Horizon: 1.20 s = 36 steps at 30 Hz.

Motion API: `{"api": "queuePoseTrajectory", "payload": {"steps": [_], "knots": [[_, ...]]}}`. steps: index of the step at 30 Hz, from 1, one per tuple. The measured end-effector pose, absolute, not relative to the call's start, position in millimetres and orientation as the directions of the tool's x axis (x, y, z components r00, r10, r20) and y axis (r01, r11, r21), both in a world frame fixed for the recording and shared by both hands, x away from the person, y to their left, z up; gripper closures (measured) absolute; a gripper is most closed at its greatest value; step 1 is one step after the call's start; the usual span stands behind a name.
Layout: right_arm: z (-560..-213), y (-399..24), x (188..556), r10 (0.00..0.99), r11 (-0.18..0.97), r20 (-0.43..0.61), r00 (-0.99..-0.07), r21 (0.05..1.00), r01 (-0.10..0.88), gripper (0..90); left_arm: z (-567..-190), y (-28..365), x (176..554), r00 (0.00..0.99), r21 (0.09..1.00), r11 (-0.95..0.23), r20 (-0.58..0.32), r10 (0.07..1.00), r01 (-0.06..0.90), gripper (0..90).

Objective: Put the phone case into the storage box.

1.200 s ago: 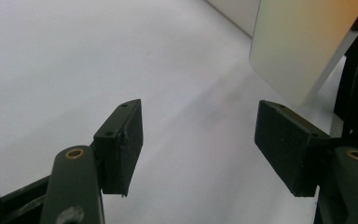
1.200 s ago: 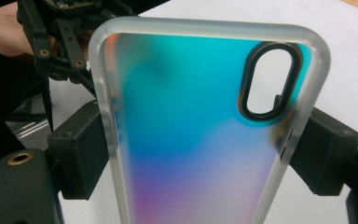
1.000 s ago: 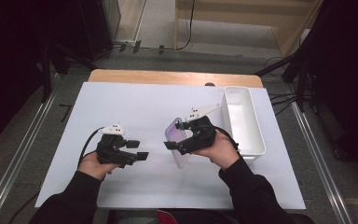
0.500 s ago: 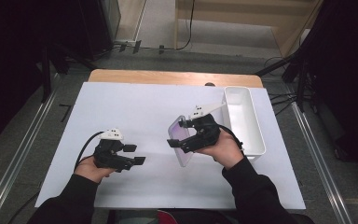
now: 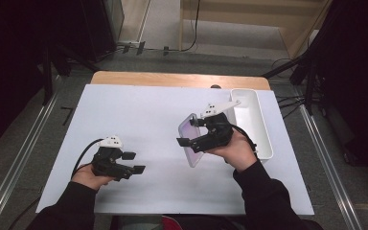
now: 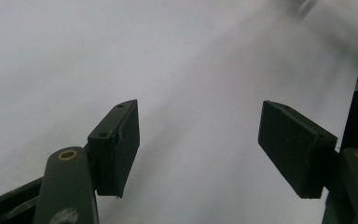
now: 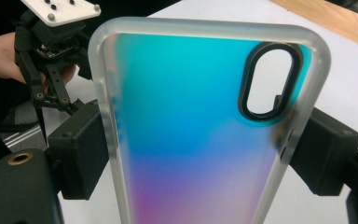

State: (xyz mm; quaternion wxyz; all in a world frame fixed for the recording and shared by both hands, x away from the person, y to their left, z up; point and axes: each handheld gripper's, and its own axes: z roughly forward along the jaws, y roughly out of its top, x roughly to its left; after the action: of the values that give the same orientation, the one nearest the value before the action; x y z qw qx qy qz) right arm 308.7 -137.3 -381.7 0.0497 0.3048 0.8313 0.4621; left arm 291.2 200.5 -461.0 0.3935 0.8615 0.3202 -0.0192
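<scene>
A frosted phone case point(image 5: 194, 155) with a blue-to-pink iridescent back point(image 7: 191, 116) and an oval camera cutout is held above the white mat, standing on edge. My right gripper point(image 5: 188, 132) is shut on it, and its pads point(image 7: 81, 154) press the case's two long sides. Near the mat's front left my left gripper point(image 5: 134, 162) is open with nothing between its jaws, which have just been opening further. In the left gripper view only bare mat lies between the left gripper's point(image 6: 198, 144) pads. The left gripper point(image 7: 51, 56) also appears behind the case in the right gripper view.
A white rectangular tray point(image 5: 261, 129) stands at the mat's right edge, just beyond my right hand. The white mat point(image 5: 148, 115) covers most of a wooden table point(image 5: 172, 79). Metal rails run along both sides on the floor.
The left gripper's jaws stand a little wider than before. Both hands have stayed nearly in place, and the case is still gripped.
</scene>
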Motion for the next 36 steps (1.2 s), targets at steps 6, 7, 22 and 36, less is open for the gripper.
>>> {"api": "queuePoseTrajectory", "payload": {"steps": [6,7,22,36], "knots": [[-372,-142,306,0.570,0.379,0.195,-0.798,0.800,0.466,14.6,-462,201,290,0.797,0.662,-0.493,-0.280,0.535,0.564,29.0],[-370,-144,306,0.575,0.376,0.193,-0.795,0.801,0.466,14.6,-462,201,290,0.798,0.660,-0.497,-0.279,0.534,0.563,29.0],[-353,-163,302,0.635,0.334,0.196,-0.747,0.803,0.494,14.6,-462,204,290,0.794,0.657,-0.496,-0.277,0.541,0.567,29.0],[-341,-189,303,0.683,0.287,0.191,-0.705,0.817,0.500,14.7,-463,204,290,0.789,0.656,-0.491,-0.282,0.546,0.573,29.0]]}}
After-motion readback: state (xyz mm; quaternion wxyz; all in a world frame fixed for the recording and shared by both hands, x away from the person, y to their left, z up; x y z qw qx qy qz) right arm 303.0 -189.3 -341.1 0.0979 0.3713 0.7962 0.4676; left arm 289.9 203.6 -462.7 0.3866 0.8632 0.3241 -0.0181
